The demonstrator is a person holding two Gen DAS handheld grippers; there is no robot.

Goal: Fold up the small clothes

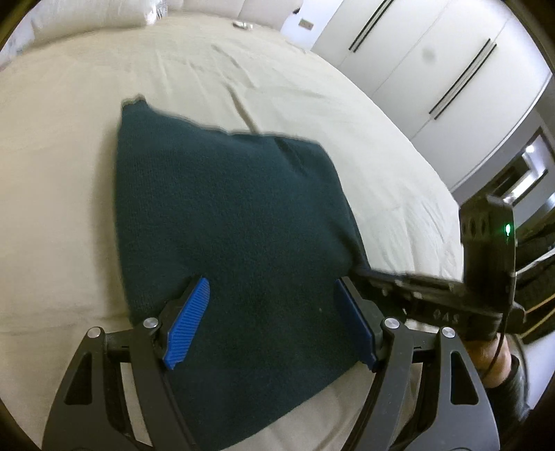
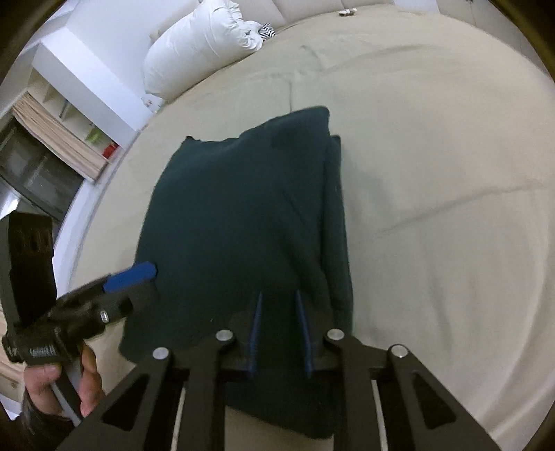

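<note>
A dark teal knitted garment [image 1: 225,215] lies folded in a rough rectangle on the beige bed sheet [image 1: 62,180]. My left gripper [image 1: 270,305] hovers over its near edge, open, blue pads [image 1: 189,322] wide apart and nothing pinched between them. In the right wrist view the garment [image 2: 242,208] shows stacked layers along its right side. My right gripper [image 2: 277,298] sits on the near part, its blue pads narrow with dark fabric between them. The right gripper [image 1: 360,270] meets the garment's right edge in the left wrist view. The left gripper [image 2: 138,277] is at the garment's left edge.
A white pillow [image 2: 201,41] lies at the bed's far left. White wardrobe doors [image 1: 433,52] stand beyond the bed's right side. Open shelves [image 2: 69,118] are off the left edge. A small object [image 1: 241,24] rests at the far end. A hand [image 2: 83,378] holds the left gripper.
</note>
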